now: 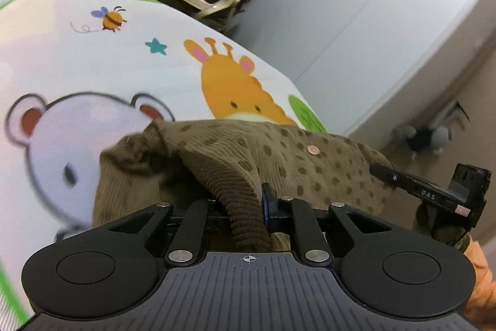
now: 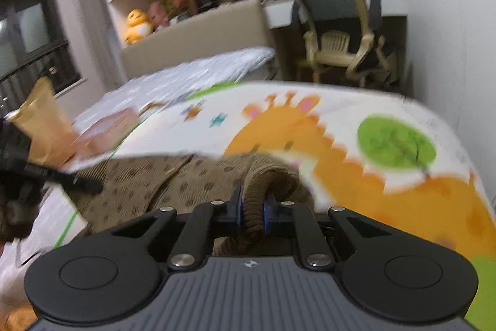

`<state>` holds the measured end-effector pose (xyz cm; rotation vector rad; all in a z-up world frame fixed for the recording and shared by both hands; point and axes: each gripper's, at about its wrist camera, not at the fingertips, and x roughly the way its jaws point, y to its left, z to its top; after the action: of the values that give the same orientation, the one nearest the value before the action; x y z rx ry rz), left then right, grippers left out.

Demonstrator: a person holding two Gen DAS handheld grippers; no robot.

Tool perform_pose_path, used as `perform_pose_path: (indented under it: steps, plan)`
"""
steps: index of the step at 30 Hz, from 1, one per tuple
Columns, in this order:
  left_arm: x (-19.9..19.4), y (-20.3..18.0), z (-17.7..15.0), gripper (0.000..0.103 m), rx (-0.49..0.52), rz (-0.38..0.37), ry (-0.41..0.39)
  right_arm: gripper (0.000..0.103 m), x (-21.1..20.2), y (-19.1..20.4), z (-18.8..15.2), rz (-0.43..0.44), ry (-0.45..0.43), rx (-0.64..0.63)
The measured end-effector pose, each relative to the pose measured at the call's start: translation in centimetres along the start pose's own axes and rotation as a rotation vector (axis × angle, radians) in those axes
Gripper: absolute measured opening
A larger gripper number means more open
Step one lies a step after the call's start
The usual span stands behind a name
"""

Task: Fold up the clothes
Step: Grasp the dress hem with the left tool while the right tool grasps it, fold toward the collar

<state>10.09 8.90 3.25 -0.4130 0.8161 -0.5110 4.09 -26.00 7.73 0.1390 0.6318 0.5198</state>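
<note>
A brown corduroy garment with darker dots and a small copper button lies bunched on a white mat printed with cartoon animals. My left gripper is shut on a ribbed fold of this garment, which hangs down between the pads. In the right wrist view the same garment spreads to the left, and my right gripper is shut on another ribbed fold of it. The right gripper also shows in the left wrist view at the right edge; the left gripper's finger reaches in from the left in the right wrist view.
A beige office chair stands by a desk beyond the mat, next to a white wall. A quilted bed with a headboard and plush toys lies behind. A brown paper bag sits at the left. A grey plush toy lies on the floor.
</note>
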Motion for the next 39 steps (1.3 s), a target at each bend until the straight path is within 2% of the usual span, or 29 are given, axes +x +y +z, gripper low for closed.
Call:
perform_pose_path:
  steps: [3, 6, 7, 8, 9, 10, 11, 12, 14, 18, 22, 24, 26, 30, 32, 35, 37, 39]
  plan:
    - [-0.5, 0.1, -2.8, 0.015, -0.006, 0.007, 0.046, 0.012, -0.3, 0.9, -3.7, 0.006, 0.083, 0.012]
    - [0.1, 0.8, -5.2, 0.017, -0.030, 0.023, 0.110, 0.014, 0.4, 0.3, -6.5, -0.033, 0.153, 0.040]
    - [0.6, 1.2, -6.0, 0.019, -0.042, 0.031, 0.135, 0.020, 0.4, -0.2, -6.9, -0.042, 0.164, 0.051]
    - [0.9, 1.5, -6.4, 0.026, -0.051, 0.037, 0.152, 0.024, 0.1, -0.6, -7.1, -0.039, 0.170, 0.065]
    - [1.1, 1.8, -6.7, 0.033, -0.059, 0.042, 0.166, 0.033, -0.3, -1.0, -7.0, -0.038, 0.164, 0.075]
    - [1.1, 2.0, -6.6, 0.036, -0.058, 0.040, 0.164, 0.045, -0.9, -1.2, -6.6, -0.040, 0.151, 0.079]
    - [0.9, 2.2, -6.3, 0.046, -0.055, 0.033, 0.150, 0.051, -1.5, -1.5, -6.0, -0.040, 0.129, 0.081]
    - [0.6, 2.3, -5.5, 0.060, -0.054, 0.022, 0.125, 0.062, -2.1, -1.9, -5.3, -0.038, 0.102, 0.086]
    - [0.5, 2.6, -3.8, 0.075, -0.060, 0.002, 0.077, 0.069, -2.4, -2.7, -3.4, -0.015, 0.056, 0.129]
    - [2.0, 3.8, -0.4, 0.083, -0.132, -0.032, 0.032, 0.077, 0.6, -4.9, -0.6, 0.059, 0.054, 0.295]
    - [5.6, 6.2, 1.3, 0.087, -0.281, -0.076, 0.070, 0.078, 6.7, -6.7, 0.2, 0.119, 0.178, 0.433]
    - [7.1, 7.2, 2.3, 0.087, -0.329, -0.103, 0.068, 0.079, 9.8, -7.0, 0.8, 0.163, 0.227, 0.443]
    - [8.3, 8.1, 3.6, 0.087, -0.363, -0.121, 0.058, 0.081, 12.2, -7.0, 2.3, 0.186, 0.218, 0.425]
    - [9.6, 9.4, 7.9, 0.087, -0.330, -0.055, -0.025, 0.081, 16.2, -7.6, 6.2, 0.182, 0.113, 0.387]
    - [10.3, 10.0, 10.2, 0.087, -0.270, 0.016, -0.076, 0.081, 18.3, -8.0, 8.4, 0.157, 0.058, 0.359]
    - [11.2, 10.6, 12.7, 0.087, -0.199, 0.151, -0.101, 0.081, 19.9, -8.3, 10.7, 0.073, 0.021, 0.287]
    - [10.6, 10.5, 13.1, 0.087, -0.164, 0.173, -0.089, 0.081, 19.6, -8.3, 11.2, 0.004, 0.000, 0.217]
    - [9.4, 9.2, 12.5, 0.088, -0.071, 0.202, -0.119, 0.082, 18.7, -7.5, 11.1, -0.089, -0.025, 0.095]
